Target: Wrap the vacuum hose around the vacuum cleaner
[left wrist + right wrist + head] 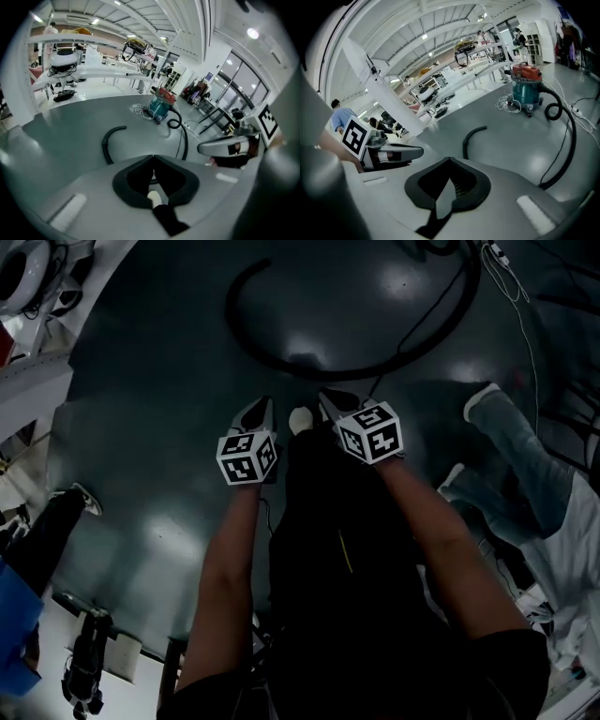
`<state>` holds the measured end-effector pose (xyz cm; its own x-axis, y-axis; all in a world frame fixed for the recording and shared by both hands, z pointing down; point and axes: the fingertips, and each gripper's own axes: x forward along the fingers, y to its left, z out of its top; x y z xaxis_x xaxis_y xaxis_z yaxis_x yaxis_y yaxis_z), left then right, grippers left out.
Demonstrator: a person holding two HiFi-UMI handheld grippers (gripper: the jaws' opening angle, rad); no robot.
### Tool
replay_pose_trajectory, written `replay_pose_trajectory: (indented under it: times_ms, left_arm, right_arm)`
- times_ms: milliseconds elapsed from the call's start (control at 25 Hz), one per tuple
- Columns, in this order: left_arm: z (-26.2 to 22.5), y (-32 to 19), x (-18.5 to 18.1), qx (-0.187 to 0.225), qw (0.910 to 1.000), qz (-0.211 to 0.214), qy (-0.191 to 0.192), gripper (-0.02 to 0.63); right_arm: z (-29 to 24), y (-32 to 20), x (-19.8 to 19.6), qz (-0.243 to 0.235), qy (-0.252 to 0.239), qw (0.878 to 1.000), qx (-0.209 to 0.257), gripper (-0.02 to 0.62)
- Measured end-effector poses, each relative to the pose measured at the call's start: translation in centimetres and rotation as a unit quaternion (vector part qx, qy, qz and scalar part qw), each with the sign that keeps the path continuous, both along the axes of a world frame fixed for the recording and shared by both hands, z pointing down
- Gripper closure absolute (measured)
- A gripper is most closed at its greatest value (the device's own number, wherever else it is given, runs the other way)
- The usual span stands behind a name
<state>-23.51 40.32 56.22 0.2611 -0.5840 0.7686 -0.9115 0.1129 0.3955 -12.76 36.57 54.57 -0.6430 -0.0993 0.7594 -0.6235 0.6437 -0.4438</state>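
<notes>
Far L, by the floor's edge: a bystander in a blue top [14, 615], dark trousers, pale shoe. White benches w/ gear behind.

L gripper [256, 414] is held low over the grey floor [141, 427], pointing down and fwd, marker cube on top. Jaws clenched tight together, nothing between them. Its own view [153, 158] shows the same: tips meeting, empty.

Between the two grippers, the toe of the wearer's pale shoe [301, 418].

R gripper [334, 401] sits level w/ the L one, just beside it, same tilt. Also clenched and empty [449, 161].

Vacuum hose [231, 310] lies on the floor ahead of both grippers, not touched by either. It's a black open loop: free end curls at L [110, 140], the rest sweeps round to the R and runs back to the vacuum cleaner [526, 91]. That's a teal drum w/ red top, standing well apart from the grippers, w/ a white cable [508, 105] bundled at its base.

Far R: another bystander in pale jeans [525, 465], white shoes.
</notes>
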Motion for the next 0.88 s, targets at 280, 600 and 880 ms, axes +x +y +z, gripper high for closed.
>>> replay_pose_trajectory:
  times_ms: [280, 600, 880]
  left_arm:
    - [8.4, -1.7, 1.0, -0.019, 0.9991, -0.032, -0.020, 0.597]
    - [16.9, -2.3, 1.6, -0.031, 0.9991, -0.020, -0.019, 0.597]
    - [23.7, -1.7, -0.4, -0.042, 0.9988, -0.019, -0.020, 0.597]
  right_arm:
    - [9.3, 0.6, -0.1, -0.047, 0.005, 0.999, -0.024, 0.598]
    - [17.9, 0.0, 0.5, -0.077, 0.009, 0.997, -0.012, 0.598]
    - [24.9, -0.5, -1.6, -0.083, 0.012, 0.996, -0.014, 0.598]
